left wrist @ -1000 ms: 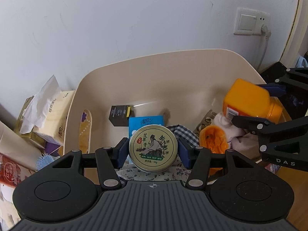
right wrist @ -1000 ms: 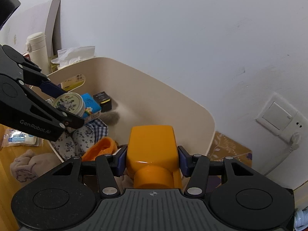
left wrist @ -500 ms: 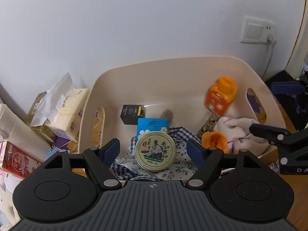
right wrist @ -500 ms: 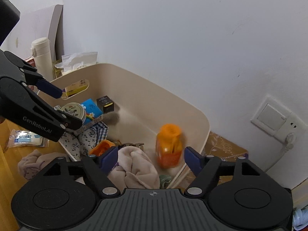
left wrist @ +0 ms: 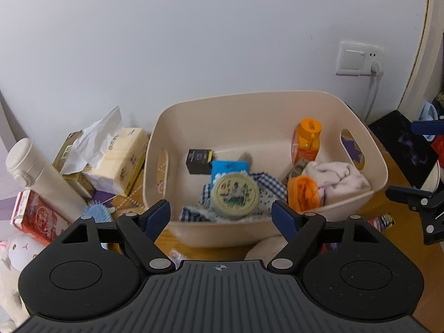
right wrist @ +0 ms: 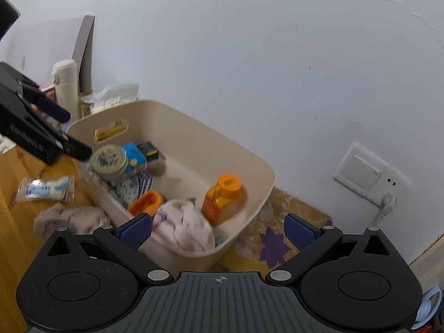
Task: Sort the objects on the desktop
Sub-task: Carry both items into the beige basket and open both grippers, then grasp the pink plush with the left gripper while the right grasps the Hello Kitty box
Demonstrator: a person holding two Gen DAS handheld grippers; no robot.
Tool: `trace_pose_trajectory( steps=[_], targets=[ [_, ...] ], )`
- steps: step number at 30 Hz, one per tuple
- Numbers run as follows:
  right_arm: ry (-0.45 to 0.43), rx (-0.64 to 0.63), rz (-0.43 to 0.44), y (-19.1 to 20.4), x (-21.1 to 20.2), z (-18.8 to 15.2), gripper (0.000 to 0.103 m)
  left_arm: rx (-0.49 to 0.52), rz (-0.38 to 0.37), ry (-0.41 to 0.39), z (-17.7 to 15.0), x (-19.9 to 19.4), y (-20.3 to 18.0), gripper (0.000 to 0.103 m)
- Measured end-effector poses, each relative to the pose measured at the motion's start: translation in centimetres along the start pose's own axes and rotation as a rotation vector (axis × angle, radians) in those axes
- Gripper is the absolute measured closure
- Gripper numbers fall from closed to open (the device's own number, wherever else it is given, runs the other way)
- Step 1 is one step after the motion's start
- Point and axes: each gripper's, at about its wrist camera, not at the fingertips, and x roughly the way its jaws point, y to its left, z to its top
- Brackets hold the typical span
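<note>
My left gripper [left wrist: 221, 216] and my right gripper [right wrist: 217, 229] both stand wide with nothing between the pads; each has just been opening. One beige bin [left wrist: 249, 105] sits against the wall. In it I count one round tin [left wrist: 235, 193], one orange bottle [left wrist: 306, 141], one blue box [left wrist: 229, 168], one black box [left wrist: 198, 157], one orange cap-like piece [left wrist: 302, 193] and one pale towel [left wrist: 337, 176]. The tin lies near the front left, lid tilted up toward me, on checked and flowered cloth [left wrist: 273, 187]. The bottle stands at the far right, long axis upright, perhaps leaning slightly. Only the left view shows the tissue pack [left wrist: 118, 161] and blue brush [left wrist: 97, 213] left of the bin; only the right view shows a wrapped packet [right wrist: 45, 188] and a second cloth [right wrist: 72, 217] on the wooden desk [right wrist: 16, 172] outside it.
</note>
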Motion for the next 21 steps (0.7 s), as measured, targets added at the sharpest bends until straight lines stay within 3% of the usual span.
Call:
trace_pose_trajectory(
  steps=[9, 21],
  targets=[
    [0.079, -0.068, 0.030, 1.5, -0.7, -3.5, 0.000, 0.045, -0.007, 0.035, -2.9, -0.8, 0.4, 0.022],
    [0.188, -0.135, 0.086, 3.2, 0.5, -6.9, 0.000, 0.103, -0.020, 0.147, -7.1, 1.0, -1.4, 0.022]
  ],
)
